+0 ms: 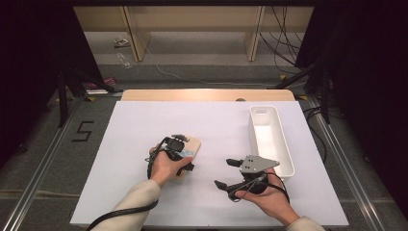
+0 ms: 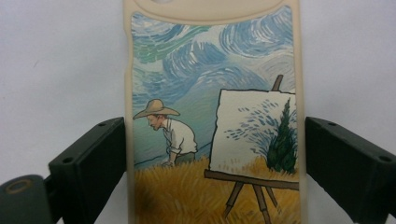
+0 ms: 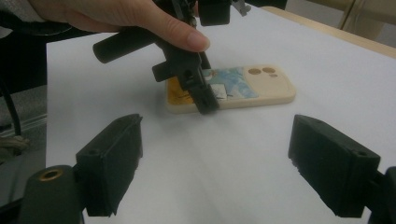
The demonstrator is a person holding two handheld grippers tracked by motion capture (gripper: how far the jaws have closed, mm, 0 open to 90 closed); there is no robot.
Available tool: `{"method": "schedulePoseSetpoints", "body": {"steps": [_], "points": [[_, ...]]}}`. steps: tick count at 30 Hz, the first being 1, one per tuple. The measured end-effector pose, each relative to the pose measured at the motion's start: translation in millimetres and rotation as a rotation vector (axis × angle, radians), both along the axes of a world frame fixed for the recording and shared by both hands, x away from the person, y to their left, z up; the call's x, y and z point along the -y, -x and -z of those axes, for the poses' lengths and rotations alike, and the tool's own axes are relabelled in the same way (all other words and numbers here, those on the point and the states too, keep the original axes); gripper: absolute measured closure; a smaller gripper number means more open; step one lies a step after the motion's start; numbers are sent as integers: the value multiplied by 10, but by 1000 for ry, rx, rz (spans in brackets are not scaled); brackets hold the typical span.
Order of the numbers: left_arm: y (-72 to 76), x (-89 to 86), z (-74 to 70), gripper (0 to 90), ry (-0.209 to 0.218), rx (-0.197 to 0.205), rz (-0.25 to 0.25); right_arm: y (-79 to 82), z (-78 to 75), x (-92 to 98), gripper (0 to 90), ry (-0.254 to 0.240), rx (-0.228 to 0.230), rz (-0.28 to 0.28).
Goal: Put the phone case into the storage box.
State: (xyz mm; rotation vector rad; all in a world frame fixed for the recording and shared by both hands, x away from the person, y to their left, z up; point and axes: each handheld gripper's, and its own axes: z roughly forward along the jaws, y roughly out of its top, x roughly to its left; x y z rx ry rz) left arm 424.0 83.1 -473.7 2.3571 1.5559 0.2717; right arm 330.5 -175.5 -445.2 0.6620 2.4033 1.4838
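A cream phone case (image 1: 192, 143) printed with a painter at an easel in a wheat field lies flat, left of the table's centre. My left gripper (image 1: 185, 155) points down over its near end. In the left gripper view the case (image 2: 210, 116) sits between the jaws of the left gripper (image 2: 215, 154): the left jaw is against its edge and a thin strip of table shows beside the right jaw. My right gripper (image 1: 223, 173) rests open to the right, aimed at the case (image 3: 252, 86), with nothing between the jaws of the right gripper (image 3: 215, 154).
An empty long white bin (image 1: 284, 144) stands at the table's right side. A white sheet (image 1: 144, 125) covers the table, with a wooden edge (image 1: 207, 94) at the back. Cables trail from both grippers toward the near edge.
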Motion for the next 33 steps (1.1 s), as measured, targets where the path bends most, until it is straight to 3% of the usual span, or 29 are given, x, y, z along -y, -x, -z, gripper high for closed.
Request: {"method": "schedulePoseSetpoints", "body": {"steps": [15,33], "points": [[-20,-9,2,96,9,-22,-20,1,4,-4,191,-2,-2,-2],[-16,-16,3,105,17,-19,-26,2,7,-7,194,-4,-3,-2]]}}
